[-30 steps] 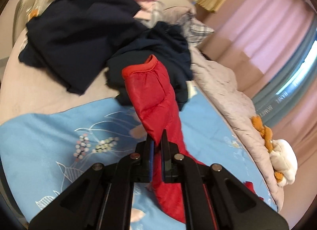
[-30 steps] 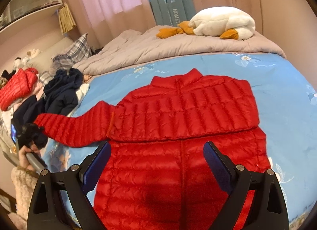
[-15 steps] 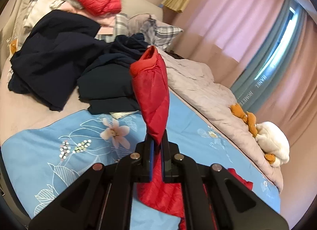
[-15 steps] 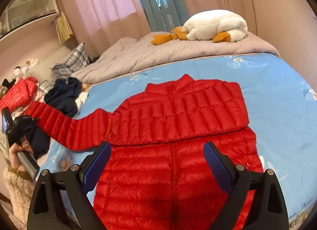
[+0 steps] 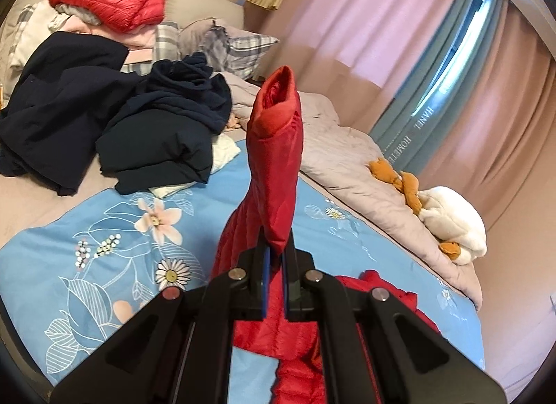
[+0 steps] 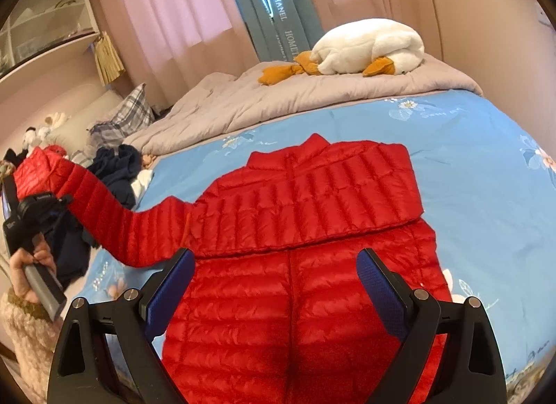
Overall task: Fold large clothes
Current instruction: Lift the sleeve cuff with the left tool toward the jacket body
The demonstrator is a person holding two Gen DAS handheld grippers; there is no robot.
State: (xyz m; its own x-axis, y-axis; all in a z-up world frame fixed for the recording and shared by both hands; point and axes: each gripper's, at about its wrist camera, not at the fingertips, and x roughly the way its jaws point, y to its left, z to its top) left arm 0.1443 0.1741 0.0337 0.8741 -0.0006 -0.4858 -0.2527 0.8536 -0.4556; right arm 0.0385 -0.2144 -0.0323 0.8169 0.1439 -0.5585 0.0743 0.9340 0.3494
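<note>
The red puffer jacket [image 6: 299,265] lies spread on the blue floral bedsheet [image 6: 469,160], one sleeve already folded across its chest. The left gripper [image 5: 274,265] has its fingers clamped on the other sleeve [image 5: 274,160], holding it up off the bed with the cuff standing tall. The right gripper [image 6: 274,285] hovers over the jacket's lower half, fingers wide apart and gripping nothing. Dark clothes [image 5: 156,126] are piled near the pillows, and a plush goose [image 6: 365,46] rests on the grey quilt [image 6: 243,105].

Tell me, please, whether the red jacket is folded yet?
Partly: one sleeve lies across the red jacket; the left gripper holds the other sleeve out.
</note>
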